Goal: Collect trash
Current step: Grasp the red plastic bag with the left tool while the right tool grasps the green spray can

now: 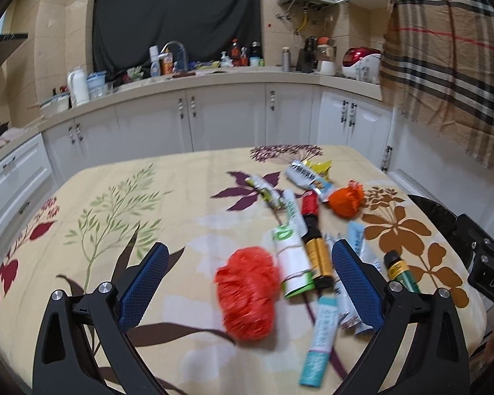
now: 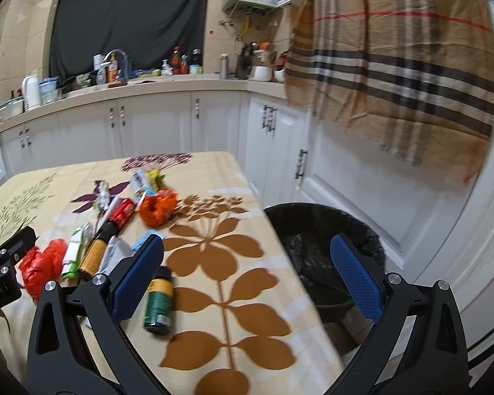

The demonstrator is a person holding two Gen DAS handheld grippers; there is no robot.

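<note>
- The left gripper (image 1: 247,276) hangs over the bench (image 1: 115,230), fingers spread wide and holding nothing; the red crumpled bag (image 1: 247,293) lies on the cloth between them
- Just right of the red crumpled bag lies a white-and-green packet (image 1: 294,263), then a black-and-gold tube (image 1: 317,250) with a red end
- A teal tube (image 1: 319,339) lies nearer the camera than the red crumpled bag, to its right
- Beyond the red crumpled bag, toward the cabinets, sit an orange crumpled bag (image 1: 345,202) and a yellow wrapper (image 1: 319,166)
- The right gripper (image 2: 247,270) is wide open too, empty, over the bench edge
- A green bottle (image 2: 159,299) lies on its side right of the red crumpled bag (image 2: 42,263), just beside the right gripper's left finger
- The black-lined trash bin (image 2: 326,240) stands on the floor off the bench's right side, well apart from the red crumpled bag
</note>
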